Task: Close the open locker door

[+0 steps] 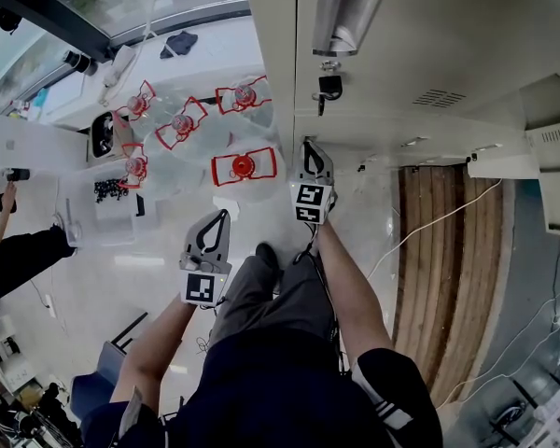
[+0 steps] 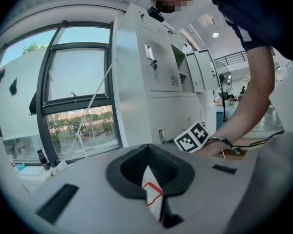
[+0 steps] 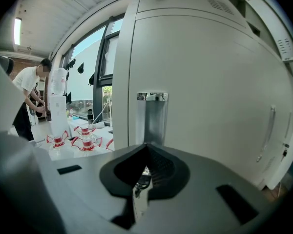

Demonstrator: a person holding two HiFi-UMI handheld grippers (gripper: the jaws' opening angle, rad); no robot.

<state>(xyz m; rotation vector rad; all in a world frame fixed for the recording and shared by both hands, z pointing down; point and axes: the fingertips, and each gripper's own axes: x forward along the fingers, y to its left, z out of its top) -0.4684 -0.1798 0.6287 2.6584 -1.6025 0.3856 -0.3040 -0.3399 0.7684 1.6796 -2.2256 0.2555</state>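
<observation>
1. Left gripper [image 1: 222,215], lower middle of frame: jaws pressed together, empty, hanging over the floor.
2. Right gripper [image 1: 308,144]: jaws squeezed together too (nothing in them), nose right up at the locker door [image 1: 411,54].
3. That door fills the upper right, with its handle [image 1: 342,12] and padlock [image 1: 329,86] near the top edge.

Five clear water jugs [image 1: 244,166] with red caps and red handles stand close together on the pale floor [image 1: 103,278], on the left. Just beside them, farther left, sits a clear bin [image 1: 82,228] holding small black pieces. A dark cloth [image 1: 179,42] lies on the floor beyond the jugs, near a dark-framed window [image 2: 78,82] with trees showing through the glass. On the right, wooden boards [image 1: 439,269] cover a strip of floor, and a thin white cable [image 1: 445,218] trails across them. At the far left, a person [image 3: 25,84] in a white shirt and dark trousers bends forward.
</observation>
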